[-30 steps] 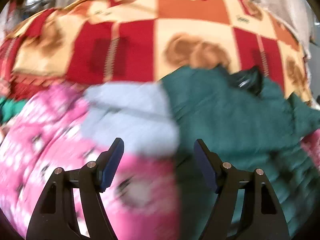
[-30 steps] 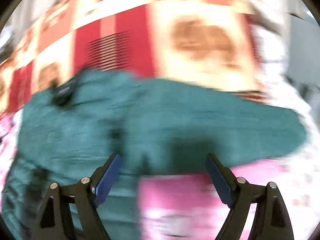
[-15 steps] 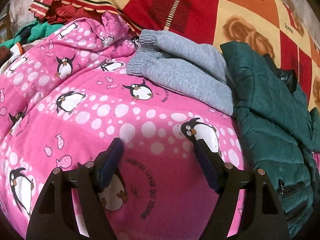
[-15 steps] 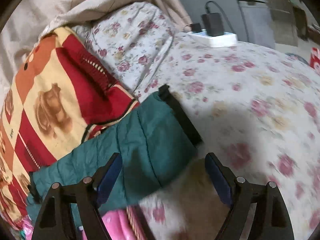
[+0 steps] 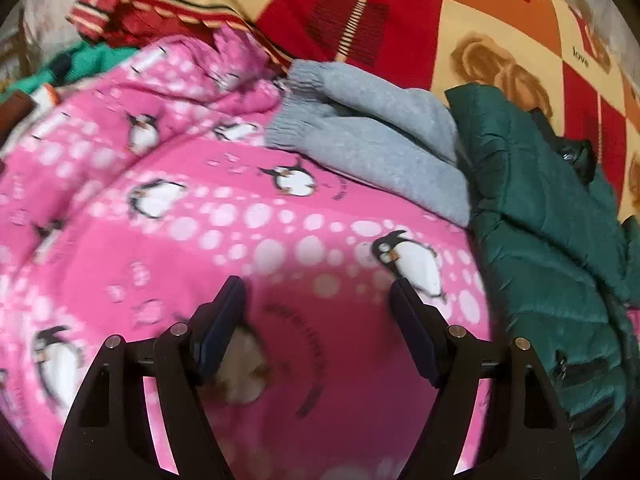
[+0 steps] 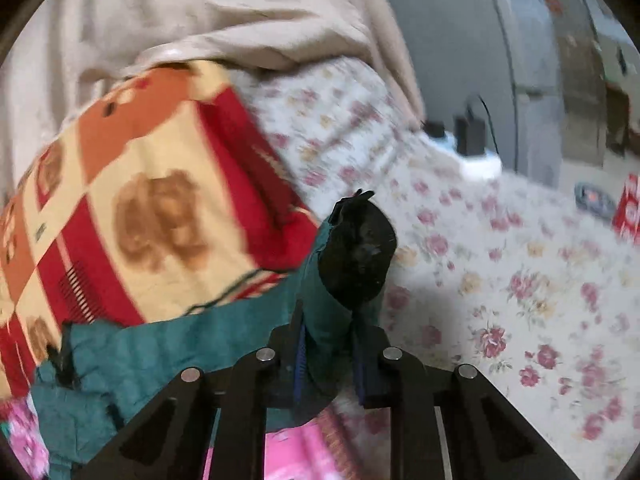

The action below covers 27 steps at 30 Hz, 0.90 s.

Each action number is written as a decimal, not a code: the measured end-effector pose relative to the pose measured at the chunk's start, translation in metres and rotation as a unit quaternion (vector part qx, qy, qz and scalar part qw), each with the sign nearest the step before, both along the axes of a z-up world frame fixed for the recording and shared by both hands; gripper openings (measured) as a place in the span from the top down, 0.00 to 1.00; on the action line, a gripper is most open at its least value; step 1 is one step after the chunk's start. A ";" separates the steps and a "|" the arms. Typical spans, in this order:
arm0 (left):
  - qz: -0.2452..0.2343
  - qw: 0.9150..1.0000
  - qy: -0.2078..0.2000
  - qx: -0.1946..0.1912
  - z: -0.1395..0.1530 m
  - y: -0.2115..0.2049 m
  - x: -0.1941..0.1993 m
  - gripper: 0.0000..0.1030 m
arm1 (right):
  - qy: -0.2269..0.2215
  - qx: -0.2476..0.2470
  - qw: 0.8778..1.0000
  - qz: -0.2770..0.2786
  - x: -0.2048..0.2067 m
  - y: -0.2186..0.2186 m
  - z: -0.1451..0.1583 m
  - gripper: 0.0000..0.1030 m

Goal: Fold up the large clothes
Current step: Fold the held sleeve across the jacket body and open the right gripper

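Note:
A dark green padded jacket point(image 5: 548, 240) lies on the right in the left wrist view, beside folded grey sweatpants point(image 5: 380, 136). My left gripper point(image 5: 318, 300) is open and empty, low over a pink penguin-print blanket point(image 5: 200, 232). In the right wrist view my right gripper point(image 6: 330, 344) is shut on the jacket's green sleeve point(image 6: 324, 316), whose black cuff point(image 6: 356, 256) sticks up past the fingers. The rest of the jacket point(image 6: 120, 364) trails to the lower left.
A red, orange and cream checked blanket point(image 5: 440, 20) lies behind the clothes and also shows in the right wrist view point(image 6: 140, 200). A floral bedsheet point(image 6: 520, 280) spreads to the right, with a charger and power strip point(image 6: 472, 144) and a red box point(image 6: 630, 208).
My right gripper has closed on the jacket's sleeve end and lifted it. My left gripper stays open and has barely shifted over the pink blanket.

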<state>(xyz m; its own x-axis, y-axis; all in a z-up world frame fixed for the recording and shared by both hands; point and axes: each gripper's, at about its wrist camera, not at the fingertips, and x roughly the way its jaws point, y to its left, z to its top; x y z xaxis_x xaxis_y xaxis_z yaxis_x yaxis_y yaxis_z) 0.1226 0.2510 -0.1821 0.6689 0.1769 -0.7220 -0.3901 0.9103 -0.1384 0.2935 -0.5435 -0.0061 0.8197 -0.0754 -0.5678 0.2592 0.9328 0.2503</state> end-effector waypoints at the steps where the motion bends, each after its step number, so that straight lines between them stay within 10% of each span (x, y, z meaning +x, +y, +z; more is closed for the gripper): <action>1: 0.003 1.000 0.004 0.017 0.002 -0.002 -0.005 0.27 | -0.006 -0.009 1.000 0.016 -0.003 0.019 0.011 0.83; 10: 0.038 0.999 -0.014 0.010 -0.011 0.027 -0.049 0.27 | -0.021 -0.018 0.988 0.153 0.009 0.222 0.033 0.83; 27: 0.030 0.998 -0.051 0.002 -0.017 0.027 -0.054 0.26 | 0.036 -0.075 0.926 0.368 0.048 0.559 -0.064 0.83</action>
<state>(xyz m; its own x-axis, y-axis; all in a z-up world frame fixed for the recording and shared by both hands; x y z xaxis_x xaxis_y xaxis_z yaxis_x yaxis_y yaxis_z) 0.0684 0.2784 -0.1988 0.7264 0.2220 -0.6505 -0.4288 0.8860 -0.1765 0.3415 0.0150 -0.0701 0.6400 0.4068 -0.6518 -0.4500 0.8861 0.1113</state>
